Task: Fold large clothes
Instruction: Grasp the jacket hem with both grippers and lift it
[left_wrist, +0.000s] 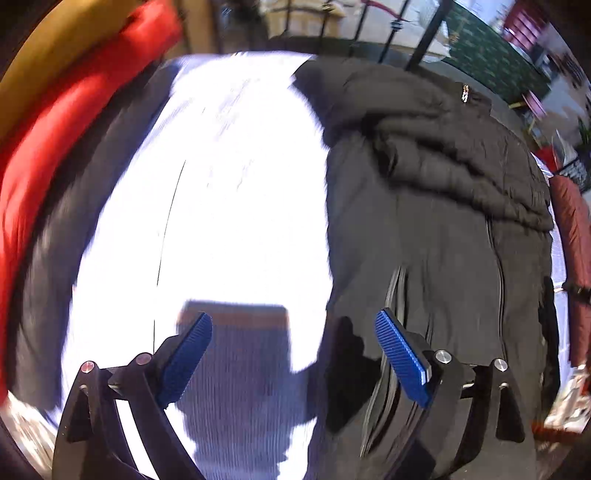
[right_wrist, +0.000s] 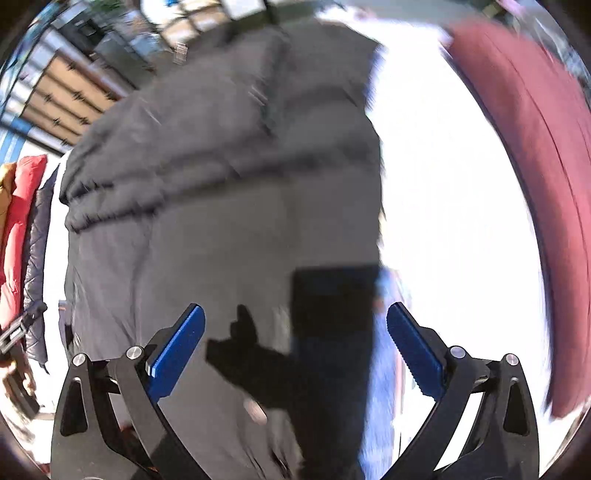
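Observation:
A large black padded jacket (left_wrist: 436, 206) lies on a bright white surface (left_wrist: 236, 192), with a bulky fold across its upper part and a zipper running down it. In the right wrist view the jacket (right_wrist: 221, 177) fills the middle and left. My left gripper (left_wrist: 293, 325) is open and empty, above the jacket's left edge where it meets the white surface. My right gripper (right_wrist: 295, 321) is open and empty, above the jacket's lower right part. Both views are blurred.
A red garment (left_wrist: 74, 110) and a dark quilted one (left_wrist: 55, 236) lie at the left of the surface. A dark red garment (right_wrist: 528, 155) lies at the right. A black railing (left_wrist: 369, 33) stands beyond the far edge.

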